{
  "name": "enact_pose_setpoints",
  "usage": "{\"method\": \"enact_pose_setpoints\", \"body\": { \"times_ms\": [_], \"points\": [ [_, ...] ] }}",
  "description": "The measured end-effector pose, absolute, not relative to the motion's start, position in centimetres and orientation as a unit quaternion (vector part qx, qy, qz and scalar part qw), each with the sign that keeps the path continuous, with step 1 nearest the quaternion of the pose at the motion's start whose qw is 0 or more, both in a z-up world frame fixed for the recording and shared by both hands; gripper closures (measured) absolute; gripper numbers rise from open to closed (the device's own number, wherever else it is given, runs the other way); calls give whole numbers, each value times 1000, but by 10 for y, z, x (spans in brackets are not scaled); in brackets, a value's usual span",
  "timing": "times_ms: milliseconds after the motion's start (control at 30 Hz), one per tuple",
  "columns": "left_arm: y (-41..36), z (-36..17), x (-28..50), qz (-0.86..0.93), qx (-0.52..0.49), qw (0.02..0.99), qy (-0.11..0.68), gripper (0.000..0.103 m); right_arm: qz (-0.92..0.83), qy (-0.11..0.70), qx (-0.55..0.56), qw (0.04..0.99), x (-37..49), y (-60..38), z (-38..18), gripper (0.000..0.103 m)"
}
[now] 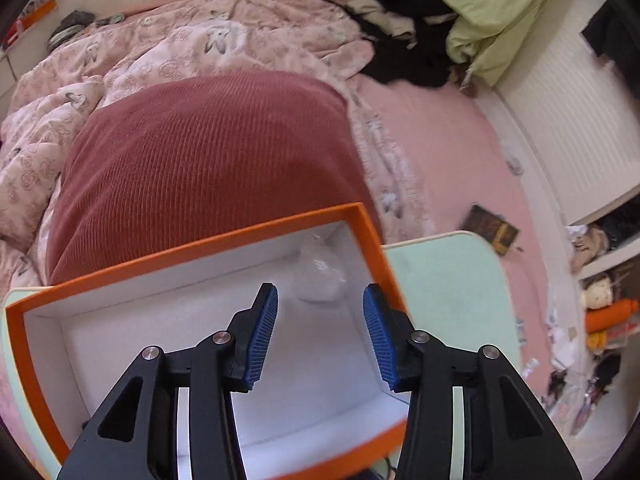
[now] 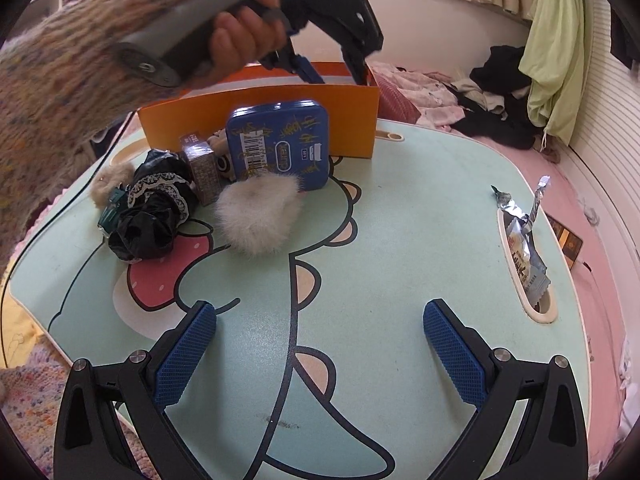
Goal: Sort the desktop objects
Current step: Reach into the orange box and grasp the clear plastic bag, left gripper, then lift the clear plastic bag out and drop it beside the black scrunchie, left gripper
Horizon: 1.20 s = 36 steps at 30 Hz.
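My left gripper (image 1: 320, 300) is open and empty, its tips inside the orange box (image 1: 192, 250) with a white lining. A small clear plastic packet (image 1: 318, 276) lies in the box's far right corner, just beyond the tips. The right wrist view shows the left gripper (image 2: 336, 74) dipping into the orange box (image 2: 280, 112). In front of the box stand a blue tin (image 2: 280, 148), a small brown carton (image 2: 202, 170), a cream fur puff (image 2: 256, 216), a black lace scrunchie (image 2: 154, 204) and a beige fur clip (image 2: 110, 182). My right gripper (image 2: 320, 320) is open and empty above the mint cartoon table (image 2: 400, 240).
A foil snack packet (image 2: 524, 252) sticks out of a slot in the table's right side. A red corduroy cushion (image 1: 208, 152) and pink bedding (image 1: 180, 44) lie behind the box. Clothes (image 2: 504, 96) pile on the bed at right. A dark card (image 2: 568, 244) lies on the pink sheet.
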<state>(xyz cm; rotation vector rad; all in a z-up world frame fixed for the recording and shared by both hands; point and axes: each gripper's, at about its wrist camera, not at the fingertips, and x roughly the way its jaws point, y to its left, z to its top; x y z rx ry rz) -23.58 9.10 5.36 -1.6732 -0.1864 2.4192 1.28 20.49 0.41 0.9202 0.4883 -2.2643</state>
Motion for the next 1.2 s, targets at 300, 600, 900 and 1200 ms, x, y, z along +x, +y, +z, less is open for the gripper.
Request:
{"method": "enact_pose_setpoints", "body": {
  "times_ms": [300, 600, 900, 1200],
  "points": [
    [91, 47, -241, 820, -559, 108, -68, 81, -861, 185, 348, 321, 14, 205, 5, 0],
    [57, 123, -156, 867, -454, 189, -74, 82, -861, 185, 348, 322, 14, 206, 4, 0],
    [18, 124, -27, 870, -434, 228, -52, 81, -861, 188, 348, 321, 13, 200, 8, 0],
    [21, 74, -14, 862, -457, 212, -47, 48, -860, 189, 347, 323, 14, 200, 8, 0]
  ]
}}
